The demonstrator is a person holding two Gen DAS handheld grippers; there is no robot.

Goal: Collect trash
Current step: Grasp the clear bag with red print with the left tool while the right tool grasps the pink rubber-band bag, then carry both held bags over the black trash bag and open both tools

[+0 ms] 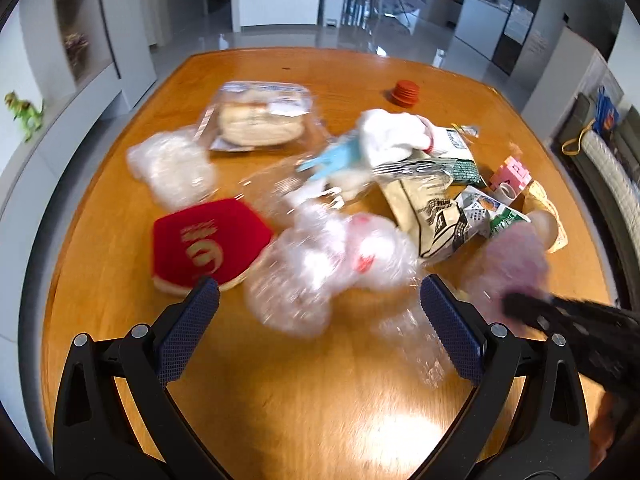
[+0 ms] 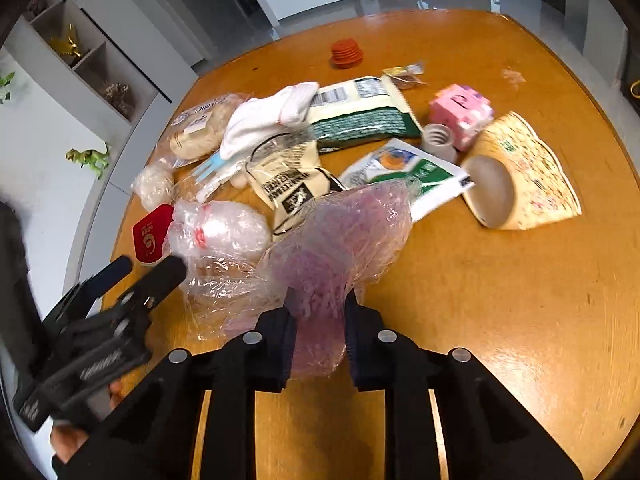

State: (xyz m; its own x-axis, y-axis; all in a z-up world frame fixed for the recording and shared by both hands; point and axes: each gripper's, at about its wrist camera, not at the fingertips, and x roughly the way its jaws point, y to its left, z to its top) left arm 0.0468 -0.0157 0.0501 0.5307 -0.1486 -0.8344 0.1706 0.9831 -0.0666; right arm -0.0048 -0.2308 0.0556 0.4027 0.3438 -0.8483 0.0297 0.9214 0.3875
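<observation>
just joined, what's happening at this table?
A person is clearing litter off a wooden table with two handheld tools. The right tool is shut on a pinkish plastic bag. The left tool is open, empty, hovering by a crumpled clear bag. Wrappers and a paper cup remain.
</observation>
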